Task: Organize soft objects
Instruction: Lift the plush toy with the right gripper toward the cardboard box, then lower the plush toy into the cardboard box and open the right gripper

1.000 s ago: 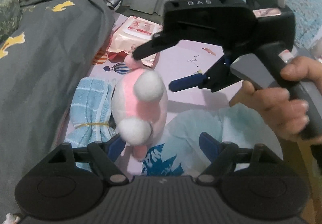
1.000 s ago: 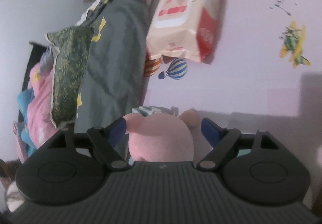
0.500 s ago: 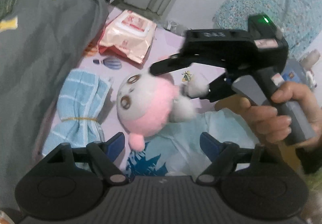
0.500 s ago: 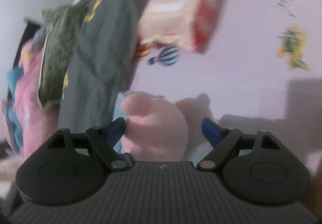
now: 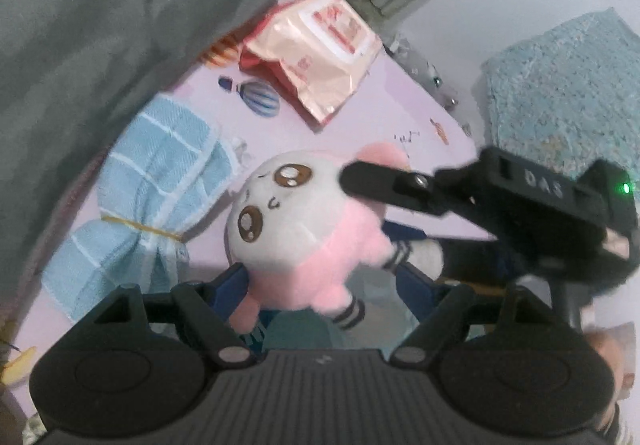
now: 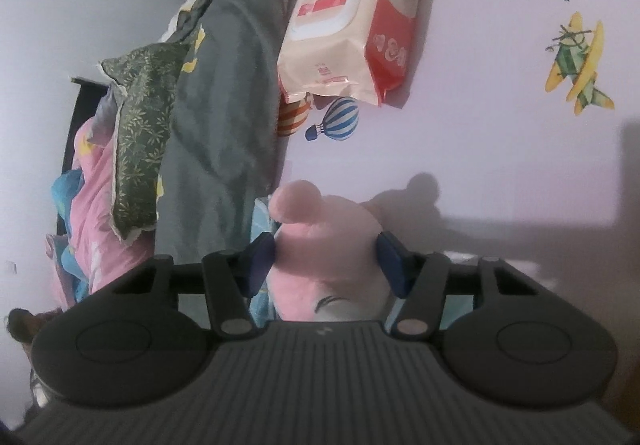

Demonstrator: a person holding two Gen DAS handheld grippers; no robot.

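A pink and white plush toy (image 5: 296, 229) with brown eyes hangs above the pink floor mat (image 5: 380, 117). My right gripper (image 6: 326, 263) is shut on the plush toy (image 6: 326, 245), its blue pads pressed into both sides of the head; it also shows in the left wrist view (image 5: 380, 213), reaching in from the right. My left gripper (image 5: 320, 285) is open just below the plush, its blue fingers on either side of the toy's lower body without squeezing it. A rolled light-blue towel (image 5: 148, 197) tied with a yellow band lies to the left.
A wet-wipes pack (image 5: 316, 49) (image 6: 356, 17) lies on the mat by the bed. A grey blanket (image 5: 100, 25) (image 6: 224, 105) hangs off the bed on the left. A teal textured cushion (image 5: 560, 93) stands at the right. Light-blue printed fabric (image 5: 304, 329) lies under the plush.
The right gripper has closed on the plush and turned it so its face points toward the left camera. The left gripper has moved in under the toy.
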